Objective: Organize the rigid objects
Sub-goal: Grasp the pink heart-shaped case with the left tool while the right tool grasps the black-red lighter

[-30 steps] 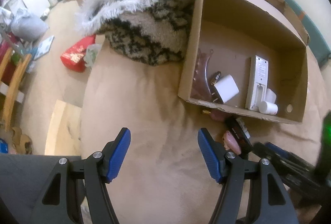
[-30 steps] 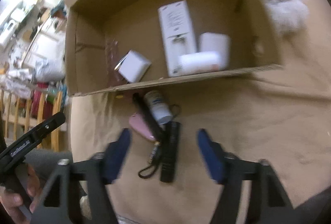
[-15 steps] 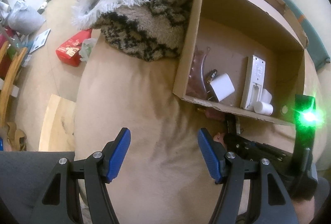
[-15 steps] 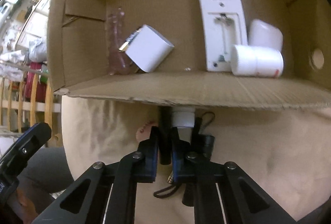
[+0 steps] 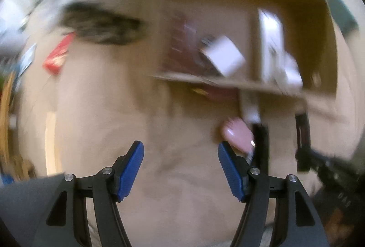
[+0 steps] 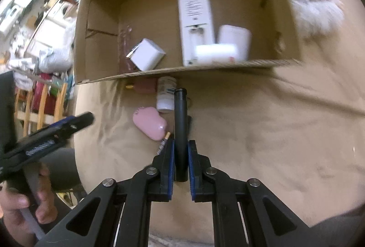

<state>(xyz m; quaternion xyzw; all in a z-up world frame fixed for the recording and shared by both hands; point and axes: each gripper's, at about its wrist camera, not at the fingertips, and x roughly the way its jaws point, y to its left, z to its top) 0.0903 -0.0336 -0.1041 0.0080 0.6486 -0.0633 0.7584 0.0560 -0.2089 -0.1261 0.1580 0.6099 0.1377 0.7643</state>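
My right gripper (image 6: 181,151) is shut on a slim black tube (image 6: 180,123), raised off the tan bed cover and pointing toward the cardboard box (image 6: 205,68). Below it lie a pink oval case (image 6: 149,125), a white bottle (image 6: 166,95) and a reddish bottle with a gold cap (image 6: 144,85). Inside the box sit a white remote (image 6: 194,21), a white cube charger (image 6: 147,57), white cylinders (image 6: 215,54) and a clear pink piece (image 6: 124,48). My left gripper (image 5: 180,167) stands open over bare cover, the blurred pink case (image 5: 237,135) just right of its right finger.
A furry patterned throw (image 5: 95,12) lies left of the box in the left wrist view. A hand (image 6: 25,199) holds the left gripper's handle at the lower left. The floor past the bed's edge holds a red packet (image 5: 57,57), wooden chairs (image 6: 38,105) and clutter.
The right gripper closed on the black tube among the items before the box and lifted it back. The left gripper moved down and toward the box; its view is now blurred.
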